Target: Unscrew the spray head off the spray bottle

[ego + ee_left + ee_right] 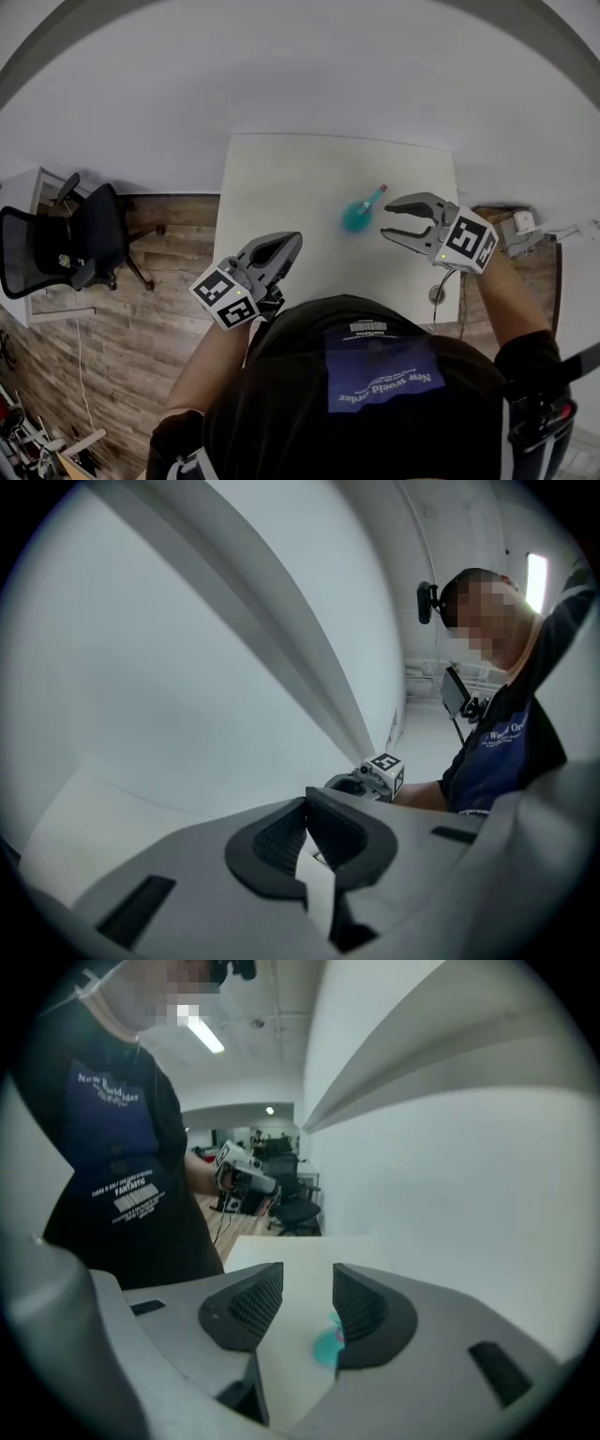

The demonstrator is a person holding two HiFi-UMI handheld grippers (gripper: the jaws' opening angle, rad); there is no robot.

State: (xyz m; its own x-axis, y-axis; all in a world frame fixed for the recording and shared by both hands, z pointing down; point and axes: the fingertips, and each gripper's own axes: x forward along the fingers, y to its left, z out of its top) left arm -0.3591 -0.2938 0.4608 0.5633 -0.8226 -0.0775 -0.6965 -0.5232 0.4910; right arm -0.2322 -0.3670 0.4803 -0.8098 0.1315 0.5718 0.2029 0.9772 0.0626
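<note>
Barely started here: spray head (378, 193) seated on the teal spray bottle (357, 216), no sign of a turn made, so the whole unscrewing left to do. Bottle out on the white table (281, 178), right of centre, untouched by either tool; upright or lying over, hard to call from above. Right gripper (386, 221) just beside it, jaws parted to a middling gap, nothing between the pads, tips aimed across at the bottle and angled down toward the tabletop. Seen along its own jaws, bottle just beyond the tips, half tucked behind one pad, not yet inside the gap. Left gripper (292, 242) well apart from the bottle, over the near left part of the table, jaws pressed together and empty, held level, pointing out across the top. Both forearms drawn in close to the body, elbows bent. By the look of it, a hold on the body with one tool and a bite on the head with the other yet to come, neither begun.
</note>
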